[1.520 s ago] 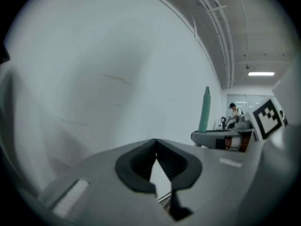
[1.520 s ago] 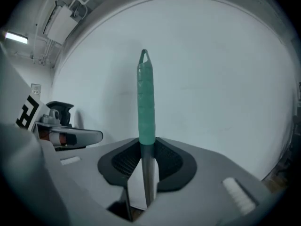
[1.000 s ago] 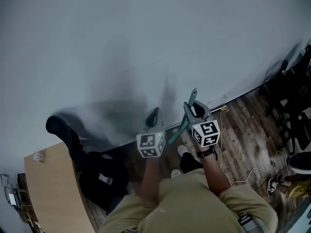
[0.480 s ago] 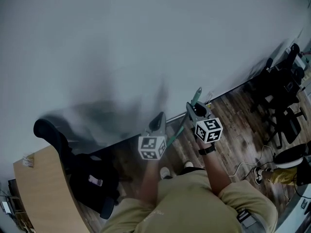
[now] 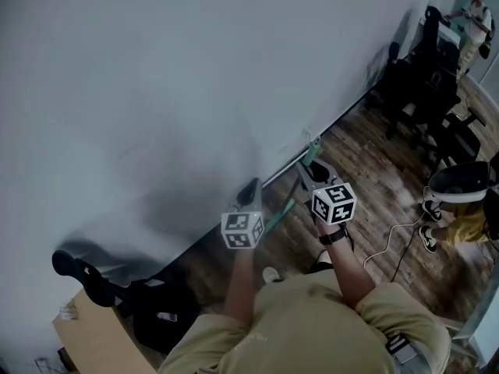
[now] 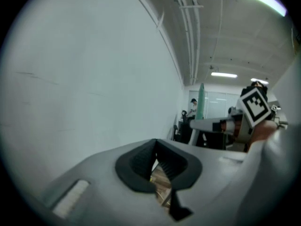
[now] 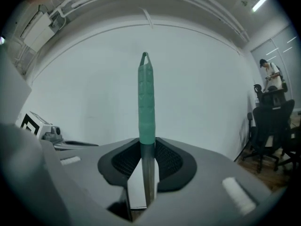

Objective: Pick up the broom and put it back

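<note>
- The right gripper [image 7: 147, 147] is closed on the broom [image 7: 146, 98]. The bare metal shaft is pinched between its pads, and the green grip rises straight out above them to a small hanging loop.
- The left gripper [image 6: 155, 145] has its jaws closed together at the tips, with nothing between them. A sliver of wooden floor [image 5: 366, 185] shows through the gap behind the pads.
- In the head view the broom slants. Its green top leans toward the white wall [image 5: 156, 68], and its lower shaft runs down toward the person, passing just to the right of the left gripper without touching it.
- Both grippers and the handle hang over the floor's edge along the wall.
- The broom's head is out of sight.
</note>
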Tool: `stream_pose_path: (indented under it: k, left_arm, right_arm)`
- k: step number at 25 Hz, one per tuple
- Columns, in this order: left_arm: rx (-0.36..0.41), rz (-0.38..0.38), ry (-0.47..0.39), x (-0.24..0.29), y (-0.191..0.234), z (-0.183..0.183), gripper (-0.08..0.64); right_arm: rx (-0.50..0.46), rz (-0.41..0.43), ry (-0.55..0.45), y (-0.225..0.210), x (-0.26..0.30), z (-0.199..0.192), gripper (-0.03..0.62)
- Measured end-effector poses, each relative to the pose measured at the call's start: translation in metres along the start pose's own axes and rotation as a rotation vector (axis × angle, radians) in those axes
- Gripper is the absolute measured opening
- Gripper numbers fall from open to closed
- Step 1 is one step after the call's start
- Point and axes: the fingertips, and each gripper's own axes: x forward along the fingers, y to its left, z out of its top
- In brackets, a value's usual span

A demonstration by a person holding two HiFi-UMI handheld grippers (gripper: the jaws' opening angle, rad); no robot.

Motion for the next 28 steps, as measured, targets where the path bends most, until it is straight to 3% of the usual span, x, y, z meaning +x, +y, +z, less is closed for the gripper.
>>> stream_pose_path:
  k: [6,14,20,24,28]
  left_arm:
    - [0.036,-0.152,0.076,0.112,-0.136,-0.009,0.002]
    - [0.087,-0.365,0.152,0.211,-0.311,-0.033,0.002]
    - [0.109,-0.471,0.189,0.265,-0.362,-0.04,0.002]
    - [0.086,-0.504,0.214,0.328,-0.387,-0.045,0.002]
    - [0.079,-0.566,0.227,0.402,-0.425,-0.048,0.002]
  right_arm:
    - [0.002,-0.037,-0.009,-0.115,-0.065,0.02,0.095]
    - [0.074,-0.247,-0.009,-0.283,-0.163,0.012,0.107]
    - [0.117,-0.426,-0.059,-0.378,-0.21,0.008,0.117]
    - [0.088,-0.535,-0.03,-0.442,-0.224,0.0,0.112]
    - [0.096,-0.582,-0.023,-0.504,-0.223,-0.004,0.11]
